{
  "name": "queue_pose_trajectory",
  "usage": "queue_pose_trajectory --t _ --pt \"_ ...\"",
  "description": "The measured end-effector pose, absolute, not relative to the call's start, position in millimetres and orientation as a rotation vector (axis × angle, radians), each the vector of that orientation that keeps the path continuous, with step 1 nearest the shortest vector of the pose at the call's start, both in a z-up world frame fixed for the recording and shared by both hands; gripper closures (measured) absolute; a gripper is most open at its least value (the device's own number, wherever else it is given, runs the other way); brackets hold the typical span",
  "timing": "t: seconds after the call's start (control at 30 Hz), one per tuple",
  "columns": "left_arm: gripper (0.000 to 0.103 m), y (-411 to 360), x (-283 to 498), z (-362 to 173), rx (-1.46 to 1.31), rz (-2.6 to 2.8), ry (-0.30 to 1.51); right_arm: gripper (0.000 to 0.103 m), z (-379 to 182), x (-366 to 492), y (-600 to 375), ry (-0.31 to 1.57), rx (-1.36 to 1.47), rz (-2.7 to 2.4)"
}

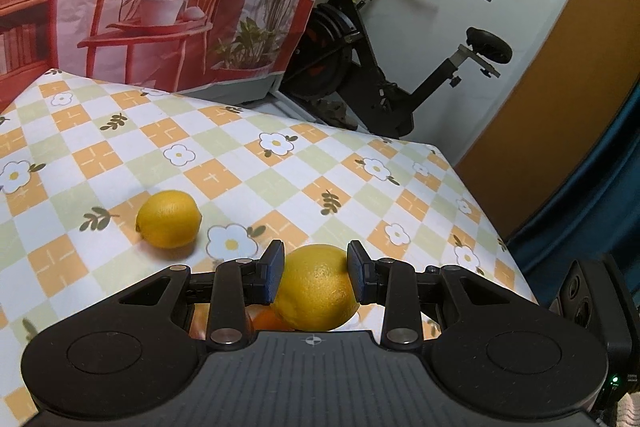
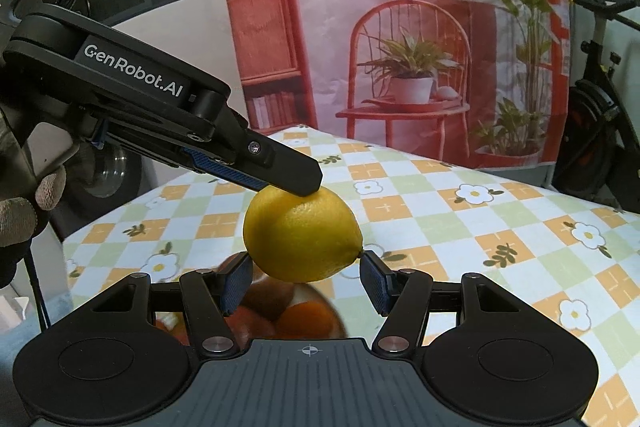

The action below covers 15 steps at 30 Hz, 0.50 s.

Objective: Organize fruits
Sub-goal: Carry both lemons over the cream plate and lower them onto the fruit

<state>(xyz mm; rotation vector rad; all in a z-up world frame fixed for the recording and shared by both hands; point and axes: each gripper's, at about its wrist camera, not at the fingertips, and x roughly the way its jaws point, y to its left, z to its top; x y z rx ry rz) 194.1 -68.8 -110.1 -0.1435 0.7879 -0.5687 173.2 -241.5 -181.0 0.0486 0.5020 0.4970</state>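
Observation:
A yellow lemon hangs above the table with my left gripper shut on its sides. In the right wrist view the same lemon lies between the pads of my right gripper, which press on its two ends. The left gripper's upper finger rests on top of it. A second lemon lies on the checked tablecloth to the left. Under the held lemon, oranges and a brown fruit sit in a bowl, mostly hidden by the gripper.
The right gripper's body shows at the right edge. A gloved hand holds the left gripper. A printed backdrop stands behind the table. An exercise bike stands past the far edge.

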Motion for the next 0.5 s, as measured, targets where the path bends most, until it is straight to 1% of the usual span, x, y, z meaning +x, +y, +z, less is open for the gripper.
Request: queue_pose_trajectory --t 0.33,0.5 --pt "0.066 -60 152 -109 -0.142 -0.586 0.799 0.048 -173 124 -232 0.52 0.019 0.524" --pt "0.066 -51 140 -106 -0.133 -0.573 0.787 0.048 -169 113 -221 0.525 -0.011 0.55"
